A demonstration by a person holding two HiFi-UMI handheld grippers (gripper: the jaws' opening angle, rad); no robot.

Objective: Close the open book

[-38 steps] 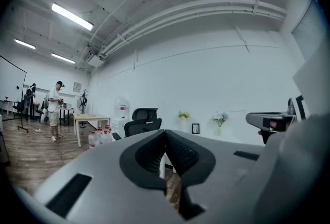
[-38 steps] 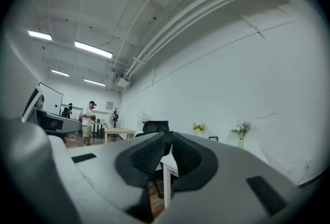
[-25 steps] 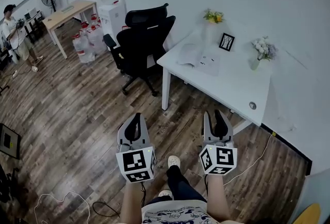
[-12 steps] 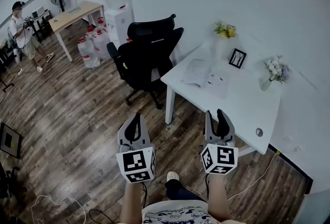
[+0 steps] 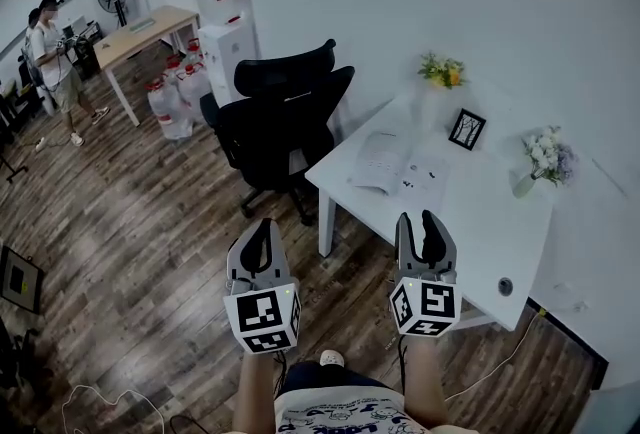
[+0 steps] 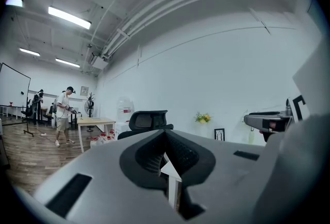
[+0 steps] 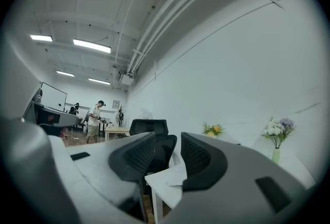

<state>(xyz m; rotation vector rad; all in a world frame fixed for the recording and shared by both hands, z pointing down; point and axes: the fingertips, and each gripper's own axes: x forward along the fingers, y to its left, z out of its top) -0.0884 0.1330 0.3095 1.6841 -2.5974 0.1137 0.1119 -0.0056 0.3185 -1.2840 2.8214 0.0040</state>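
The open book [image 5: 402,162] lies flat, pages up, on the white bench [image 5: 478,222] just right of the frame's centre, with a small picture frame [image 5: 467,129] up and to its right and a black chair [image 5: 285,117] to its left. Lower in the frame, apart from the book, the left gripper [image 5: 262,225] has its jaws closed on nothing, while the right gripper [image 5: 419,218] has its jaws apart, having just been opening, with nothing between them
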